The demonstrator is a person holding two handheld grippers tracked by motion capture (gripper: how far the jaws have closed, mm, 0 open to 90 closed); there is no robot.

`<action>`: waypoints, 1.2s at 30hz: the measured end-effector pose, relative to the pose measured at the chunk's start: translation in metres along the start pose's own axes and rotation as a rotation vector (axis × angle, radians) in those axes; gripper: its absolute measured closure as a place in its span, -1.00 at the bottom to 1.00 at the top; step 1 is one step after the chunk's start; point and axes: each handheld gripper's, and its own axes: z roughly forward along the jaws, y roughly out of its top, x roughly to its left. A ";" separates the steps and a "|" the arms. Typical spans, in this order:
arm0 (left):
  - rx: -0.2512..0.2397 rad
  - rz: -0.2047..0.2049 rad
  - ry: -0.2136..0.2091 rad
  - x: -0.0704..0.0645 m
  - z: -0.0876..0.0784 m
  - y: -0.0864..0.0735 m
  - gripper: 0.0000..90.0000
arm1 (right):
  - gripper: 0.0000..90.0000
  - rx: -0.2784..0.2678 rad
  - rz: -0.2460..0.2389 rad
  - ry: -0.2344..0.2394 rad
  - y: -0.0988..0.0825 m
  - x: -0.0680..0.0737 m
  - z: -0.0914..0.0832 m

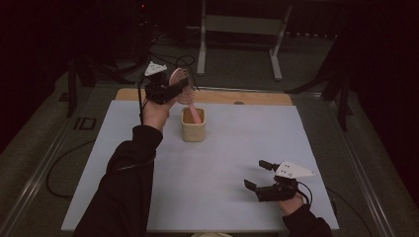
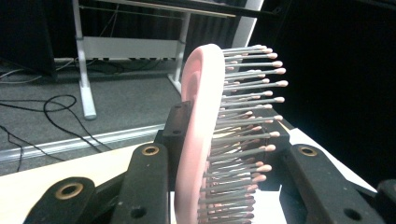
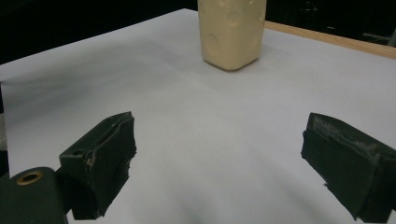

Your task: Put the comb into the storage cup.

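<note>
The left gripper (image 1: 165,89) clamps a pink plastic hairbrush (image 1: 184,91) by its head, handle slanting down into the cream square cup (image 1: 193,129) directly below; the right gripper (image 1: 261,176) rests open, well apart.

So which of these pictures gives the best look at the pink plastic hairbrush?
The left gripper view: the pink plastic hairbrush is close up between the left tool jaws, bristles distinct. The high view shows it small, handle down in the cream square cup. The right gripper view shows that cup, not the brush.

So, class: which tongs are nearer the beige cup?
Left. The left tongs hold the pink hairbrush just above the beige cup; the right tongs hover open, well away.
</note>
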 end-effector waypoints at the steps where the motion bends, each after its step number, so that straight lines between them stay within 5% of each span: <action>1: 0.005 0.001 -0.002 0.000 0.000 -0.001 0.47 | -0.79 -0.001 0.003 0.000 0.000 0.000 0.000; 36: 0.060 -0.059 -0.012 0.012 0.022 -0.033 0.47 | -0.79 -0.002 0.003 0.000 0.000 0.000 -0.001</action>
